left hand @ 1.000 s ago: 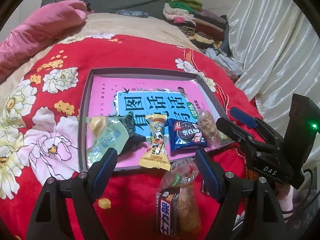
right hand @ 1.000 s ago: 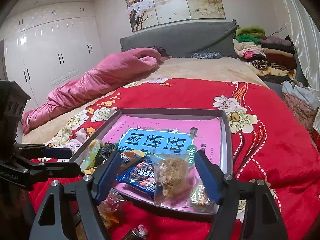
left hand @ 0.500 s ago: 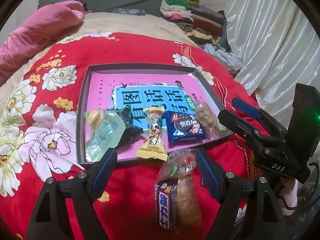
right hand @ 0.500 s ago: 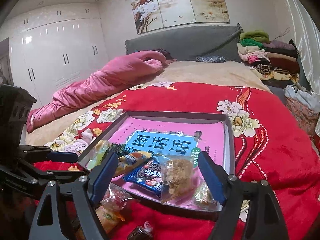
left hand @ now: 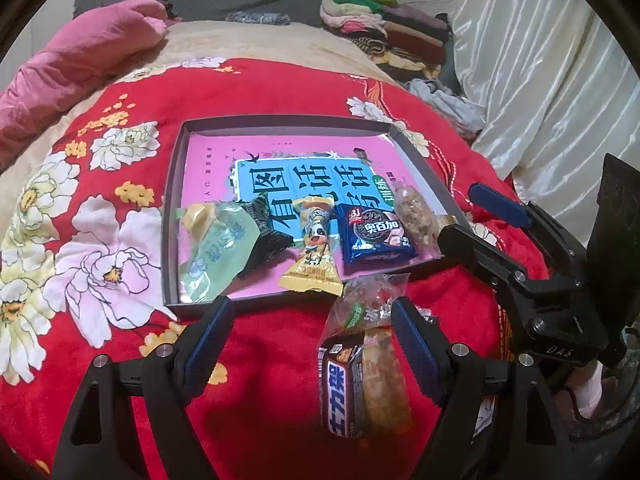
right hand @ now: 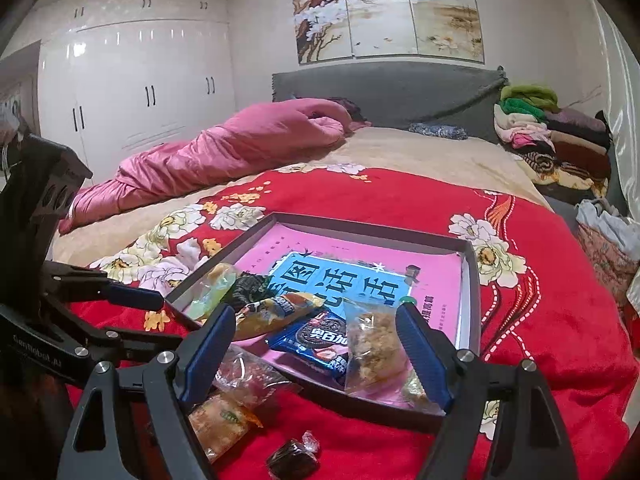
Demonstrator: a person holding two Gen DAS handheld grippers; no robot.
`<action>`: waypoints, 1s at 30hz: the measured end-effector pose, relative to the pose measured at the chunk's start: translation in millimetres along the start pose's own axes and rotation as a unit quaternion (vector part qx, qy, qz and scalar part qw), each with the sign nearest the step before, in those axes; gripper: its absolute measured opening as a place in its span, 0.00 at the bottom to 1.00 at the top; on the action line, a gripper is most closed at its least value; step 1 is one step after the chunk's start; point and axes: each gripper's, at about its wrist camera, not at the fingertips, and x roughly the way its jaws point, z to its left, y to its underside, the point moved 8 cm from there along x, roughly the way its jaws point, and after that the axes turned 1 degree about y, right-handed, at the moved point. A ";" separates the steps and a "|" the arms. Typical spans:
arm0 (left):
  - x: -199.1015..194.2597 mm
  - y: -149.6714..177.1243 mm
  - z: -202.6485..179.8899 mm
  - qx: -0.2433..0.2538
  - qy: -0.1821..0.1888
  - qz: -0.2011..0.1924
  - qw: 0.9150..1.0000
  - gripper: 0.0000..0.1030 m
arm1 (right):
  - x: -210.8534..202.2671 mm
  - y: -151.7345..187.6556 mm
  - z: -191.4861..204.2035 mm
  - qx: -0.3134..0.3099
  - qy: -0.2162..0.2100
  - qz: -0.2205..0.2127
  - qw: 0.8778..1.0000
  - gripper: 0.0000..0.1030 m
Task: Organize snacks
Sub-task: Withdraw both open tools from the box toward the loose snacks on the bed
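Observation:
A grey tray with a pink and blue lining lies on the red blanket. In it sit a green packet, a black packet, a yellow packet, a blue Oreo pack and a clear bag of crumbly snack. In front of the tray lie a clear bag, a Snickers bar and an orange snack. My left gripper is open above these. My right gripper is open over the tray's near corner; a dark candy lies below it.
A pink quilt lies at the bed's far left. Folded clothes are stacked at the far right by the grey headboard. A white curtain hangs to the right. White wardrobes stand at the left.
Both grippers have pulled back and risen a little, so the tray sits farther off in both views. Both stay open. The snacks have not moved.

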 end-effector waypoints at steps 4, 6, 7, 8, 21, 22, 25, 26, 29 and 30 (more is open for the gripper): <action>-2.4 5.9 0.8 0.003 0.000 0.007 1.000 0.79 | -3.2 1.7 1.9 -0.002 -0.003 0.002 1.000 0.80; -2.9 8.6 0.6 0.004 0.001 0.011 1.000 0.79 | -5.3 2.3 2.3 -0.003 -0.002 0.002 1.000 0.80; -3.0 10.6 0.6 0.005 0.000 0.014 1.000 0.79 | -6.2 2.7 2.4 -0.003 -0.002 0.002 1.000 0.80; -2.8 12.9 0.4 0.006 0.001 0.018 1.000 0.79 | -7.2 3.1 2.5 -0.003 -0.001 0.002 1.000 0.80; 6.1 38.8 -5.3 0.016 0.006 0.054 0.998 0.79 | -13.8 15.0 5.5 0.003 0.003 0.020 1.000 0.80; 7.1 39.7 -5.6 0.017 0.006 0.057 0.998 0.79 | -14.2 15.9 6.5 0.003 0.002 0.021 1.000 0.80; 9.5 44.4 -6.7 0.019 0.007 0.064 0.998 0.79 | -14.3 18.9 9.9 0.001 0.003 0.027 1.000 0.80; 10.2 45.9 -7.3 0.020 0.007 0.066 0.998 0.79 | -14.0 19.7 10.6 0.001 0.004 0.029 1.000 0.80; 13.0 50.6 -8.2 0.019 0.007 0.073 0.997 0.79 | -14.4 23.3 12.6 0.005 0.003 0.035 0.999 0.80; 14.6 52.8 -9.1 0.017 0.011 0.076 0.997 0.79 | -14.3 24.0 12.8 0.005 0.004 0.037 0.999 0.80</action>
